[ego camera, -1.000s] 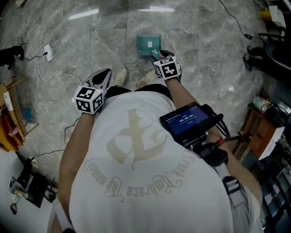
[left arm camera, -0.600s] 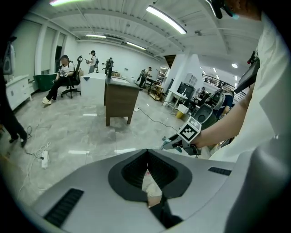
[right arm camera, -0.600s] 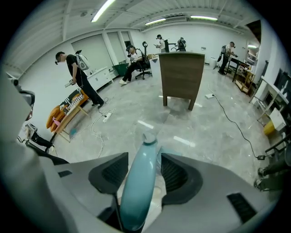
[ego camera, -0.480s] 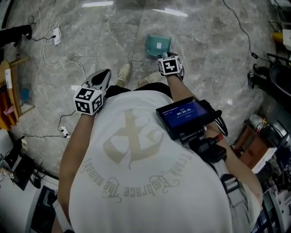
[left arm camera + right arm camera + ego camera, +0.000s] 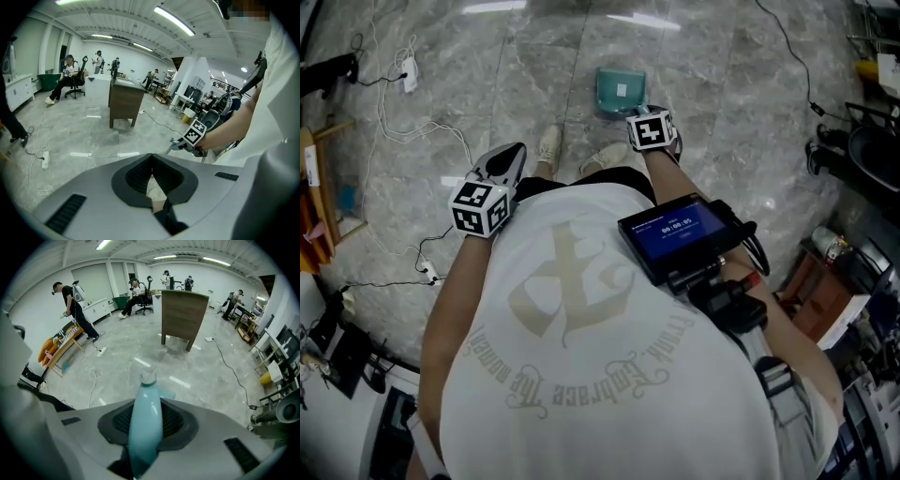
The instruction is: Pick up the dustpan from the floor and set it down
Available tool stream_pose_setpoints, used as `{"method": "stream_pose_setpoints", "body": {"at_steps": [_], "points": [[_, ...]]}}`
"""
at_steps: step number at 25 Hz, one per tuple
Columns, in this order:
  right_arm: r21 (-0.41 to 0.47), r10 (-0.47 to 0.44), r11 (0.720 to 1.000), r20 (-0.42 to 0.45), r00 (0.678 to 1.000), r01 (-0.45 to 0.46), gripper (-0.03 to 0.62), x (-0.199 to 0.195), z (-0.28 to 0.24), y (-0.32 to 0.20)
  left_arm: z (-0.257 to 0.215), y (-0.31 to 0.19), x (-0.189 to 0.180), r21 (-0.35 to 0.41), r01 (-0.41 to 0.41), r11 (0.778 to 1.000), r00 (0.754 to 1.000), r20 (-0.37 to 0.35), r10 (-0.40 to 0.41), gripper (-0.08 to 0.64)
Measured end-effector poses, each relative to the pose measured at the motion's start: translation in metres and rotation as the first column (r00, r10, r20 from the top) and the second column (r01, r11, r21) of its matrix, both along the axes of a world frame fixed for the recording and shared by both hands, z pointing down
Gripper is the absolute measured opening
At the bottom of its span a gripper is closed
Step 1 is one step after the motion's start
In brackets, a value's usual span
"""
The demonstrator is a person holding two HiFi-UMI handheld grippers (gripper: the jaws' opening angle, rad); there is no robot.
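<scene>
The teal dustpan lies flat on the grey marble floor in front of the person's shoes. My right gripper reaches down to its near edge, and the marker cube hides the handle in the head view. In the right gripper view the teal handle runs up between the two jaws of that gripper. Those jaws are closing, and the black pads touch the handle on both sides. My left gripper hangs to the left, over the floor, away from the dustpan. Its jaws meet at the tips with nothing between them.
White cables and a power strip trail across the floor at the left. A wooden rack stands at the left edge, and furniture and black gear crowd the right. A wooden cabinet stands further off, with several people beyond it.
My right gripper has sunk onto the dustpan's handle, which showed in front of it a second ago and is now covered. The left gripper has barely shifted.
</scene>
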State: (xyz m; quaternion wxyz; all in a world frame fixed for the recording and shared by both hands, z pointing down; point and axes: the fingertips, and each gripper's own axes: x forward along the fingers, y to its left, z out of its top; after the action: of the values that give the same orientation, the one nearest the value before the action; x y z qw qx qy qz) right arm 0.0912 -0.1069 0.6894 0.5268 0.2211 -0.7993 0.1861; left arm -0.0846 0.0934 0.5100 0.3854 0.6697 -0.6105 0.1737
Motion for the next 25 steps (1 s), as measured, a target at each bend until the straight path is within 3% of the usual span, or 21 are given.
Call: {"method": "stream_pose_setpoints", "body": {"at_steps": [12,19,25], "points": [[-0.001,-0.073,0.997,0.003,0.997,0.073,0.103,0.012,-0.003,0.002,0.014,-0.041,-0.006,0.011,-0.135,0.991,0.991,-0.023,0.135,0.011],[-0.01,-0.012,1.0,0.042,0.999,0.012,0.101,0.018,-0.012,0.011,0.026,-0.066,-0.002,0.016,-0.209,0.978,0.977,-0.05,0.21,0.011],[-0.009,0.035,0.999,0.089,0.995,-0.034,0.101,0.02,-0.023,0.01,0.025,-0.096,0.002,0.041,-0.313,0.949,0.948,-0.048,0.314,0.011]]}}
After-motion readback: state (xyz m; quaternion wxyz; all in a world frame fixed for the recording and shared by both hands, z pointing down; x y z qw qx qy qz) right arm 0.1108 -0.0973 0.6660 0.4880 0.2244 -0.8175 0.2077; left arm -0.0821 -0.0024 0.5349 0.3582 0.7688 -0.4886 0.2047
